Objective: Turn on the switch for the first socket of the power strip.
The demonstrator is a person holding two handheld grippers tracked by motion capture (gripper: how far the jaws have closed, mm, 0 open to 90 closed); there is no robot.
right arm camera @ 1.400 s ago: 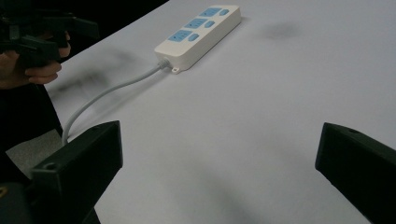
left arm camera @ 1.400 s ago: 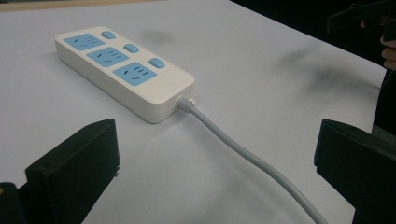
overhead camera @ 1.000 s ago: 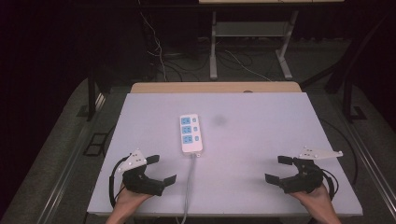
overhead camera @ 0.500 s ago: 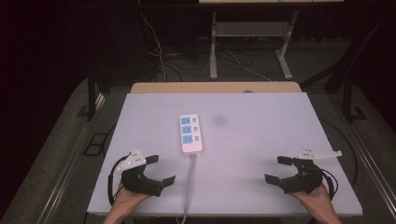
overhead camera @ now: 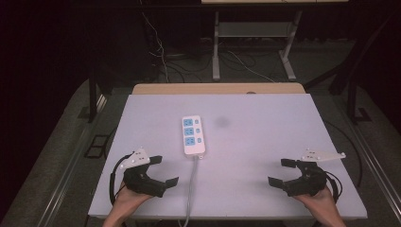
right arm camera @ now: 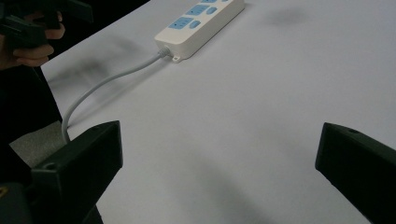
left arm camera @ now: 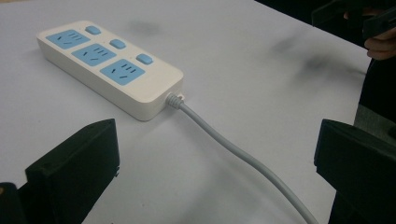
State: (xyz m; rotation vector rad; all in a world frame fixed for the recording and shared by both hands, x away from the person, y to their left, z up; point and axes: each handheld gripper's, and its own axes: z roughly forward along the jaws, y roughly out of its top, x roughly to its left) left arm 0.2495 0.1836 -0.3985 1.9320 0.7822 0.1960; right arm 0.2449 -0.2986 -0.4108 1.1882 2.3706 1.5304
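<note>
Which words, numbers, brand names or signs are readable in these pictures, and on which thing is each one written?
There is none to read: the power strip shows only plain blue sockets and buttons, without legible print, and the table and cord carry no writing.

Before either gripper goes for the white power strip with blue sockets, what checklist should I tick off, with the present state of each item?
1. Left gripper open, jaws wide apart: ok.
2. Right gripper open: ok.
3. White power strip with blue sockets lying flat, sockets up, touched by neither gripper: ok.
4. Grey cable runs from the strip's near end over the near table edge, between the grippers, closer to the left one: ok, mind it.
5. White table bare along both approach paths: ok.
6. Switch positions: cannot tell.
</note>
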